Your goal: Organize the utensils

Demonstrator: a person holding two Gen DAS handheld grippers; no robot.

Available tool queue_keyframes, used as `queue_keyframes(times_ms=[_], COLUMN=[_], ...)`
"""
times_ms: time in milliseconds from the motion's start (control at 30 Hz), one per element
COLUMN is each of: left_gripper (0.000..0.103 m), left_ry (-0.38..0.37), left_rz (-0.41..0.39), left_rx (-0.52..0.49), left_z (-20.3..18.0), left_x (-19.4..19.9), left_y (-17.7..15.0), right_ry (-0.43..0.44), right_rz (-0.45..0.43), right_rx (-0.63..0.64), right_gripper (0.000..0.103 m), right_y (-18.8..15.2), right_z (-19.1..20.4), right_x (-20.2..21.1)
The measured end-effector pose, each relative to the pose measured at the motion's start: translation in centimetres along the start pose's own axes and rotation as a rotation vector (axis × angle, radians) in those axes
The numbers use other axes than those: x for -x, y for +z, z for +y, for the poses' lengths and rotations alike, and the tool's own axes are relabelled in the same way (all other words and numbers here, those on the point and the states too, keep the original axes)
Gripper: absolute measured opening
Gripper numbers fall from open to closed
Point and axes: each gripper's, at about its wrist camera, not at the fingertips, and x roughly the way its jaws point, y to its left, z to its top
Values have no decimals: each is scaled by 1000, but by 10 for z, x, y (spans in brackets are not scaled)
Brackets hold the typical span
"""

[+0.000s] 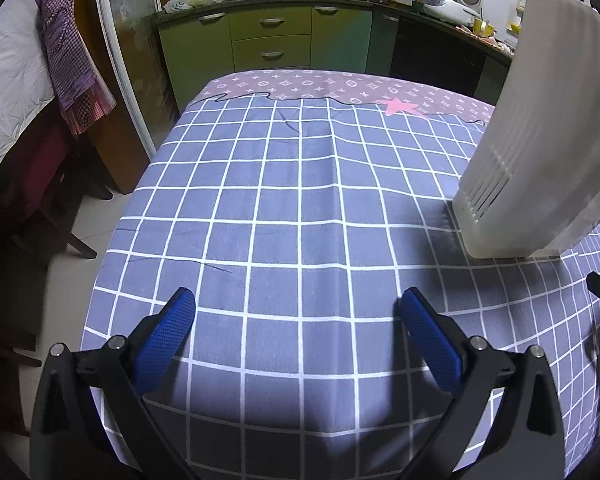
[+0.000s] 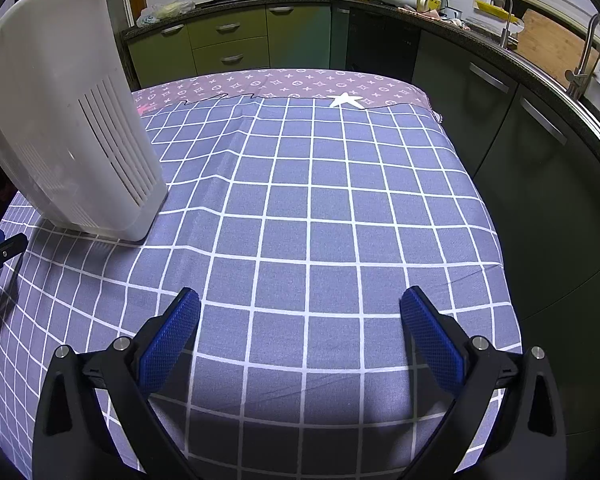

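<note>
A tall white slotted plastic utensil holder (image 1: 540, 128) stands upright on the checked tablecloth, to the right in the left wrist view and to the left in the right wrist view (image 2: 64, 128). Its inside is hidden. No utensils show in either view. My left gripper (image 1: 300, 308) is open and empty, low over the cloth, left of the holder. My right gripper (image 2: 300, 308) is open and empty, low over the cloth, right of the holder. Each gripper's tip shows at the edge of the other's view.
The table (image 1: 300, 200) carries a blue-grey checked cloth with a pink patterned far border (image 2: 300, 82). Green kitchen cabinets (image 1: 272, 40) with a stove and woks stand behind. Dark cabinets and a sink (image 2: 540, 80) run along the right. A chair (image 1: 40, 184) and hanging apron are at left.
</note>
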Motion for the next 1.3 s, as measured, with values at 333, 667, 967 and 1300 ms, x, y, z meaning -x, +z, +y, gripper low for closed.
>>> queue_keyframes(times_ms=[333, 667, 967, 1300], left_gripper=[98, 97, 97, 97], left_ry=[1, 33, -30, -57], left_rz=[0, -99, -204, -266], left_rx=[1, 5, -40, -79], left_z=[0, -2, -25, -41], left_x=[1, 25, 109, 161], left_y=[-1, 0, -3, -13], right_ry=[0, 0, 0, 0], right_rz=[0, 0, 0, 0], right_rx=[0, -1, 0, 0], right_gripper=[99, 99, 99, 99], right_y=[0, 0, 0, 0], right_z=[0, 0, 0, 0], right_x=[0, 0, 0, 0])
